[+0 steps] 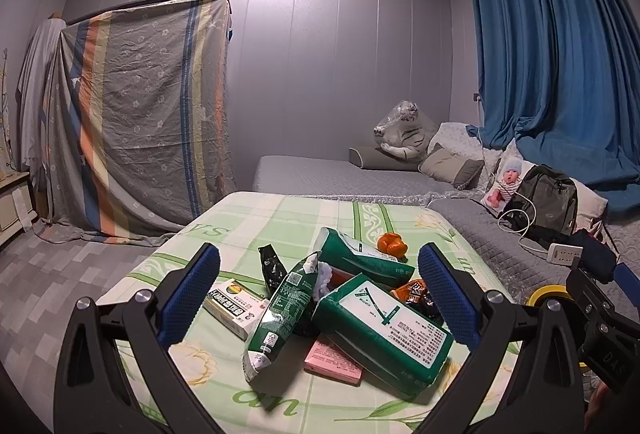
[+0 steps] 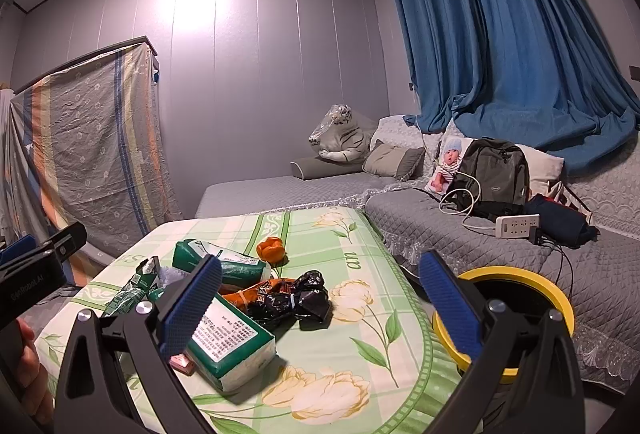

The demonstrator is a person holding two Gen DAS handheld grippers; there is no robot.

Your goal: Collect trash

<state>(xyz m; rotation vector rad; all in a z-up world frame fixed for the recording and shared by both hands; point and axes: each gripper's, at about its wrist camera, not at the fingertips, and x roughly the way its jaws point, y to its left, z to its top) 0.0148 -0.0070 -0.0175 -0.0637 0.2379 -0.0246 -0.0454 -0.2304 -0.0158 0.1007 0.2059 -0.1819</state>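
A heap of trash lies on the counter [image 1: 256, 218], which wears a green-and-cream floral cloth. Nearest the cameras is a green-and-white soft tissue pack [image 1: 386, 334], resting partly on a flat pink packet [image 1: 334, 360]. Leaning against its left side is a torn green foil snack bag [image 1: 280, 310], and beside that a white-and-yellow cardboard box [image 1: 236, 308]. Behind sit a second green tissue pack [image 1: 360, 254], a small black wrapper [image 1: 272, 266], a crumpled orange wrapper [image 1: 393, 245] and an orange-and-black crumpled wrapper [image 2: 288, 296].

The left claw [image 1: 318, 296] is spread wide above the heap, its blue pads flanking the trash and touching nothing. The right claw [image 2: 320, 306] is likewise spread wide and empty, its left pad in front of the near tissue pack.

A yellow-rimmed black bin [image 2: 520, 282] stands just beside the counter's right edge, with a grey quilted sofa [image 2: 460, 234] behind it.
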